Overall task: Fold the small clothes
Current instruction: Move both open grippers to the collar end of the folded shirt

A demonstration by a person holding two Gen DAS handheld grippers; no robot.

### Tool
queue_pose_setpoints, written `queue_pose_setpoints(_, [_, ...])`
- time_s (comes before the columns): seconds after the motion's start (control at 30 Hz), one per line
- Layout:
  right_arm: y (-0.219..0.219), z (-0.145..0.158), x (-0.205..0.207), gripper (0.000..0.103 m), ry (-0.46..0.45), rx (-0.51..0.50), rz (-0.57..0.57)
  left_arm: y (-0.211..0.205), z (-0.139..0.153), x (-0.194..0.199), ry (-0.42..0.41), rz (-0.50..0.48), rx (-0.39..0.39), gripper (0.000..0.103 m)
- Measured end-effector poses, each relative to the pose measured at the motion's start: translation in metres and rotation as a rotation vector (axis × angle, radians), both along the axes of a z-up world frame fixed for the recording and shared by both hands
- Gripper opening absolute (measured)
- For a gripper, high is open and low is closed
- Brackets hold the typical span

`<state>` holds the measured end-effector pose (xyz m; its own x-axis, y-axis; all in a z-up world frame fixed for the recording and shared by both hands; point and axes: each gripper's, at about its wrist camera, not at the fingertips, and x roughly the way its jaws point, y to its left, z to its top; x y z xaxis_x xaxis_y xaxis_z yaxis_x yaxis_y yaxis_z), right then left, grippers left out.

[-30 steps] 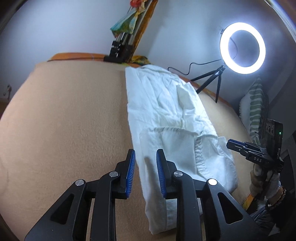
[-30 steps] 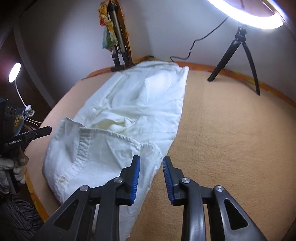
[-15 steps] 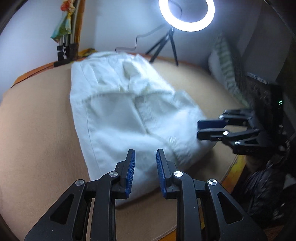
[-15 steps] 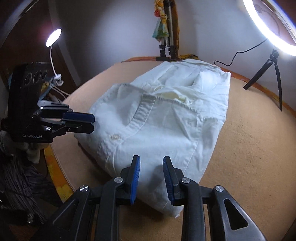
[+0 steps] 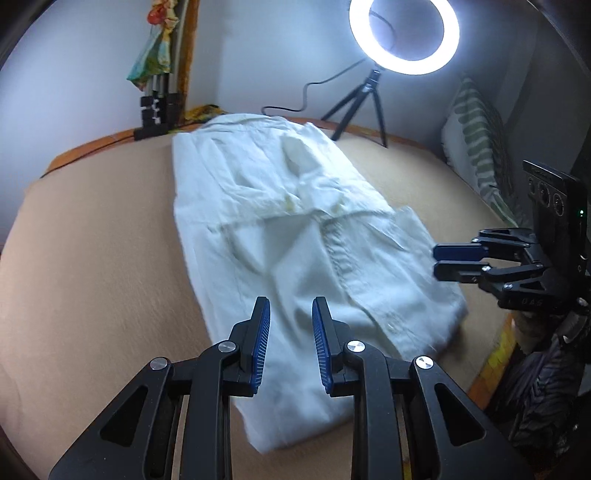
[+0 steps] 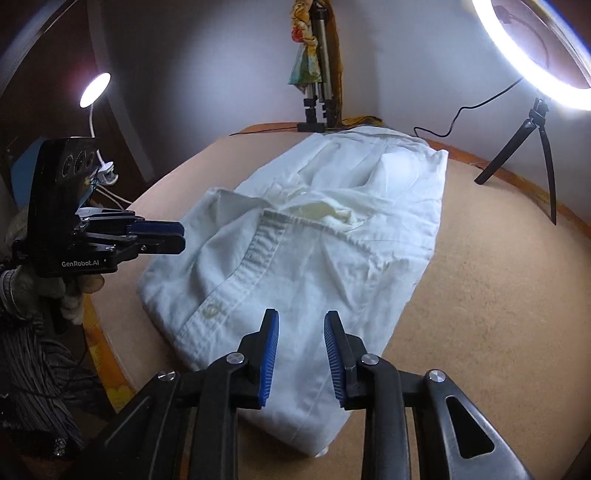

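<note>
hovering over the near end of the white shirt (image 5: 295, 236), the left tongs (image 5: 290, 314) are seen with blue pads slightly apart and nothing between them; the right tongs (image 6: 301, 328) are likewise a little apart and empty, held above the same near end from the other side. only one layer might be pinched if the narrow gaps are lowered onto this thick folded end, so the layers beneath would be dragged out of line; uneven lifting by the two sides could also let the folded sides spill open. the shirt is laid lengthwise on the tan table (image 5: 92, 258), its near end close to the table's near edge and its far end at the far edge, by a tripod base (image 6: 314, 110). it is narrowed into a long strip, sides turned inward, with a button placket and one button (image 6: 211, 311) on top, and rumpled, yellowish folds in the middle. a ring light (image 5: 404, 35) is stood at the far right corner.
</note>
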<state>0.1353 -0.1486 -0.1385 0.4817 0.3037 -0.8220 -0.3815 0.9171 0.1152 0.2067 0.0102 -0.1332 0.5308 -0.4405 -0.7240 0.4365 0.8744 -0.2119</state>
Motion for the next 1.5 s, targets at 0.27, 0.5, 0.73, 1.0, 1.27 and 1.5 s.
queue_pose_setpoints(0.27, [-0.037, -0.026, 0.040, 0.029, 0.077, -0.078, -0.097, 0.028, -0.018, 0.037, 0.050, 0.102, 0.015, 0.022])
queue_pose_setpoints(0.5, [-0.056, -0.004, 0.059, 0.035, 0.037, -0.078, -0.120, 0.043, 0.005, 0.063, 0.022, 0.128, -0.035, 0.034])
queue_pose_setpoints(0.73, [-0.066, 0.015, 0.096, 0.055, -0.023, -0.089, -0.105, 0.041, 0.021, 0.111, 0.037, 0.094, -0.089, 0.054])
queue_pose_setpoints(1.0, [-0.075, 0.016, 0.145, 0.085, -0.074, -0.084, -0.098, 0.046, 0.009, 0.171, 0.179, 0.122, -0.171, 0.054])
queue_pose_setpoints(1.27, [-0.088, 0.000, 0.193, 0.082, -0.016, -0.012, -0.114, 0.064, -0.010, 0.219, 0.228, 0.195, -0.257, 0.051])
queue_pose_setpoints(1.5, [-0.104, -0.021, 0.232, 0.061, 0.038, 0.064, -0.187, 0.053, -0.018, 0.249, 0.221, 0.153, -0.280, 0.027])
